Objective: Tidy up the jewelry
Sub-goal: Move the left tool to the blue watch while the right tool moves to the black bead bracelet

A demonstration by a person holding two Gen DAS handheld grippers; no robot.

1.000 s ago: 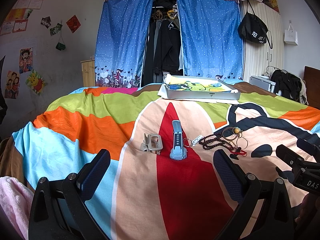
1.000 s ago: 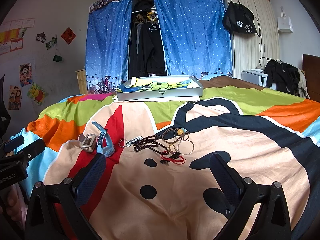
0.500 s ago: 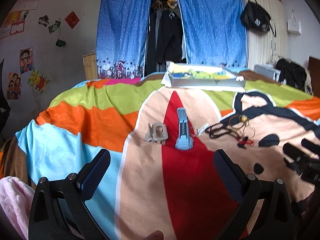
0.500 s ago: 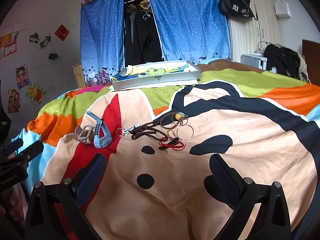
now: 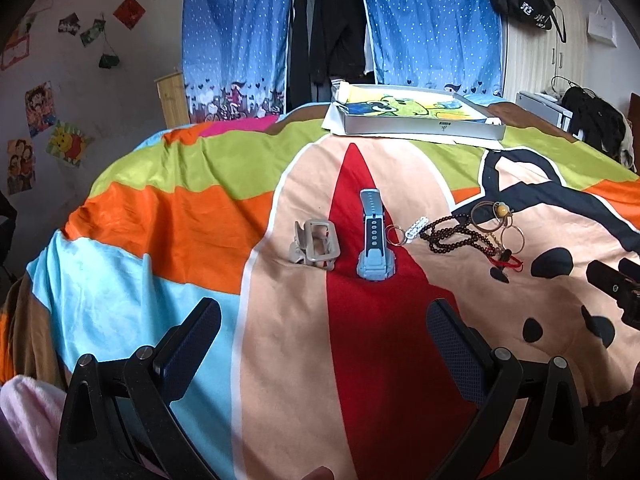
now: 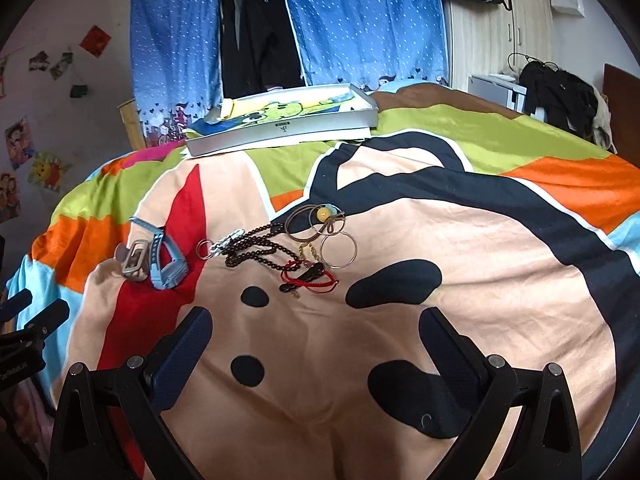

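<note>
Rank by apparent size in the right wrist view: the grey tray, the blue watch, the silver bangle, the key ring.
1. grey tray, largest although farthest.
2. blue watch.
3. silver bangle.
4. key ring, smallest.
The watch, bangle and ring lie at a similar distance, so their order is fair.

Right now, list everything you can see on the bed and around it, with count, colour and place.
watch: one, light blue, on the red stripe mid-bed
clip: one, grey, just left of the watch
key ring: one, silver, right of the watch
beads: one string, dark brown, beside the key ring
bangles: a few thin rings, metal and brown, right of the beads
red cord: one, red, nearest edge of the pile
tray: one, grey with cartoon lining, far end of bed
blanket: one, multicoloured, covering the bed
curtains: two, blue dotted, behind bed
bag: one, black, hung on the wardrobe
left gripper: open, empty, low over the blanket
right gripper: open, empty, near the pile
</note>
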